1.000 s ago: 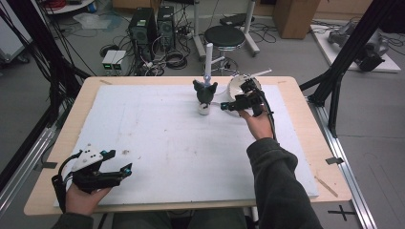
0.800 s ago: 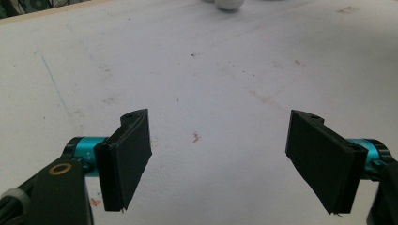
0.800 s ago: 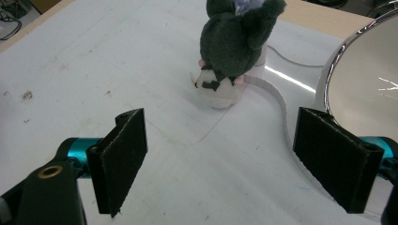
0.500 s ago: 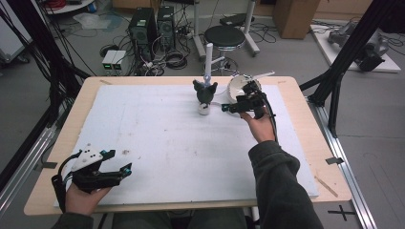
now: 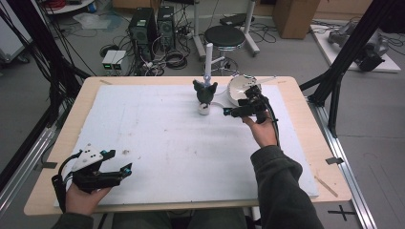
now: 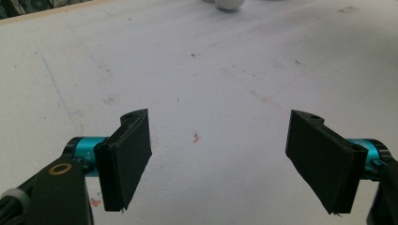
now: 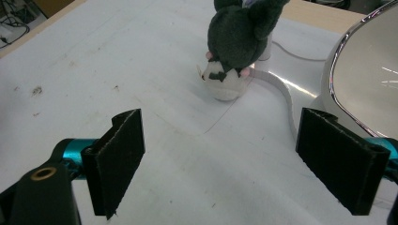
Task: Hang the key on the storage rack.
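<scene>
At the near left corner of the white mat (image 5: 157, 143), the left gripper (image 5: 122, 168) is idling with jaws spread wide and nothing between them. At the far side, the right gripper (image 5: 228, 112) is reaching toward a dark plush toy (image 5: 205, 93) standing upright just left of a white bowl (image 5: 237, 89); its jaws are gaping too, empty, with the toy (image 7: 239, 37) ahead of them and apart. The pickup is seemingly just beginning: the toy is sitting ungrasped, and closing in, gripping and whatever placement follows are all remaining.
</scene>
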`<state>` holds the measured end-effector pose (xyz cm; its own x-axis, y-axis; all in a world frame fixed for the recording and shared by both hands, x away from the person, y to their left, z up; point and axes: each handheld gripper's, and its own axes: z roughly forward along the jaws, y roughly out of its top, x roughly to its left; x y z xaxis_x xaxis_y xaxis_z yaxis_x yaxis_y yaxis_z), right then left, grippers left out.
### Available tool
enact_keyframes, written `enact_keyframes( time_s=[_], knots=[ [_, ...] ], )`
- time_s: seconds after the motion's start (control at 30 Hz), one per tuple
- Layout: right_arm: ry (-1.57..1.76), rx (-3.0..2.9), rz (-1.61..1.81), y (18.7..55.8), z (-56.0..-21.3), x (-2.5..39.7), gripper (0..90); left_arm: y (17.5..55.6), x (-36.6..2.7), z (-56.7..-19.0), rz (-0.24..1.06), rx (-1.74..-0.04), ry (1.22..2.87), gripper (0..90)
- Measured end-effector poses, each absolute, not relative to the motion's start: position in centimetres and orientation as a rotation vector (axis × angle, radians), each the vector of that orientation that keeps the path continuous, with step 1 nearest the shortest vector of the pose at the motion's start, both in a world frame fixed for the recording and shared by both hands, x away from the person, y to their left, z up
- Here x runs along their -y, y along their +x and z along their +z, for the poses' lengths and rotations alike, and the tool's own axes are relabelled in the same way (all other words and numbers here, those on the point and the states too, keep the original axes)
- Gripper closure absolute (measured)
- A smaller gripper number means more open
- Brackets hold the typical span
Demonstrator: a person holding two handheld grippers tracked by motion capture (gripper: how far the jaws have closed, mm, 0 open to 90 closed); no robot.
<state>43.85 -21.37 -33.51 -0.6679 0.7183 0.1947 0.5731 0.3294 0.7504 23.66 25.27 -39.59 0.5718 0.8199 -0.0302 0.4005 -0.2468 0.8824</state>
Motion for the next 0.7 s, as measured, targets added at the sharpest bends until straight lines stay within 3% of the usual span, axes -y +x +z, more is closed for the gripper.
enact_keyframes(
  time_s=[0.7],
  knots=[
    [1.145,-2.424,1.258,41.9,-33.8,21.2,13.4,23.7,-25.2,-39.6,0.559,-0.991,1.864,22.9]
  ],
)
